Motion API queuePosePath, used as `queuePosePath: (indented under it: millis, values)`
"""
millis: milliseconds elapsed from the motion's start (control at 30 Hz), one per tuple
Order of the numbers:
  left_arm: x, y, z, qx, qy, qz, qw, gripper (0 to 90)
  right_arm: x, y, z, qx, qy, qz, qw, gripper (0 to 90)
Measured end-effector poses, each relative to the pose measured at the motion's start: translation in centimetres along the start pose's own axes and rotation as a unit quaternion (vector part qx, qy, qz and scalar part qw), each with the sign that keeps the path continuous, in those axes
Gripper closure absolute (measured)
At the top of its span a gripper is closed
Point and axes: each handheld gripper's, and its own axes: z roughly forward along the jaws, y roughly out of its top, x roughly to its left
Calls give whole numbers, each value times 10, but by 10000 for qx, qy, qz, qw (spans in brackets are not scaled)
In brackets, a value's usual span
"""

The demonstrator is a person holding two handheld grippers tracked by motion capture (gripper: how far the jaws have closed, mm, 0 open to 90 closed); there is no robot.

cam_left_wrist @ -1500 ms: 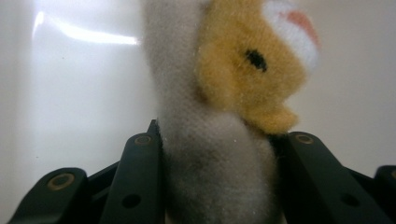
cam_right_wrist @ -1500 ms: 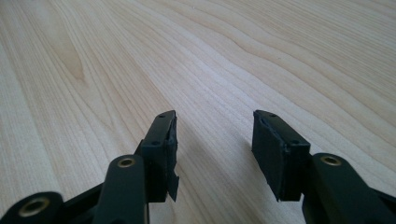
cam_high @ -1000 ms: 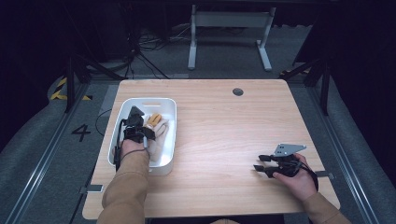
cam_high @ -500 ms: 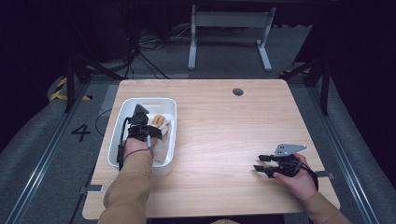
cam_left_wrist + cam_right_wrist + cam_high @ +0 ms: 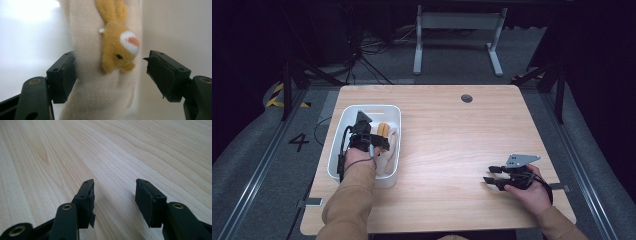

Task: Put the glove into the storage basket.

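My left hand and forearm cover the mid part of the white bin (image 5: 338,145), so from the high view I can't make out how much of the cream sock (image 5: 100,95) lies under them; its lower end is cut off in the left gripper view. Bin sits near the bench's (image 5: 452,145) left edge. Inside it: the sock w/ a tan plush bunny (image 5: 118,47) on it, bunny lying btwn the jaws. Left gripper (image 5: 110,72): jaws have just been opening; one pad at the sock's edge, other clear of it, no squeeze. Right gripper (image 5: 113,195): jaws apart, nothing btwn, low over bare wood near the bench's front right corner.
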Motion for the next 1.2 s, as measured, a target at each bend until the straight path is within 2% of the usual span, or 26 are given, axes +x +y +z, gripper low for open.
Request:
queuePosePath:
  millis: [100, 167, 300, 467, 533, 667, 767, 800, 833, 867, 900, 933, 1000, 1033, 1100, 1200]
  values:
    - [0, -3, -11, -280, 117, 144, 9994, 254, 0, 0, 0, 4, 0, -6, 10000, 502]
    - [-1, -5, -19, -398, 102, 233, 9989, 255, 0, 0, 0, -5, -5, -7, 10000, 502]
    - [-11, -11, -36, -779, 98, 499, 9957, 256, 0, 0, 0, 9, -32, -37, 10000, 502]
    - [-30, -21, -57, -1191, -173, 931, 9884, 273, -1, 0, -1, 8, -64, -30, 10000, 502]
    - [-40, -27, -65, -1331, -224, 1189, 9837, 288, -1, 0, -1, -2, -76, -30, 10000, 501]
    - [-59, -40, -78, -1517, -459, 1626, 9739, 313, -2, 0, -1, 4, -83, -16, 10000, 500]
    - [-72, -50, -84, -1653, -733, 2016, 9626, 333, -2, 0, -2, 12, -105, -18, 9999, 498]
    - [-76, -53, -84, -1674, -838, 2194, 9575, 337, -2, -1, -2, 20, -108, -24, 9999, 498]
    - [-81, -56, -84, -1718, -917, 2304, 9534, 337, -3, -1, -3, 20, -120, -11, 9999, 497]
    - [-85, -59, -83, -1723, -984, 2489, 9480, 338, -3, -2, -3, 14, -137, 4, 9999, 496]
    - [-90, -62, -82, -1740, -1049, 2594, 9441, 341, -4, -2, -4, 14, -148, 2, 9999, 495]
    - [-94, -65, -80, -1723, -1118, 2701, 9407, 345, -4, -2, -5, -2, -149, 23, 9999, 494]
    - [-101, -69, -75, -1521, -1224, 2908, 9367, 384, -4, -3, -5, -7, -160, 24, 9999, 492]
    - [-105, -72, -72, -1487, -1241, 3011, 9337, 386, -5, -3, -5, 13, -168, 28, 9999, 491]
    - [-111, -78, -67, -1458, -1310, 3194, 9271, 392, -5, -4, -6, 6, -170, 24, 9999, 489]
    - [-119, -85, -57, -1462, -1510, 3430, 9155, 392, -5, -5, -6, -6, -167, 25, 9999, 488]
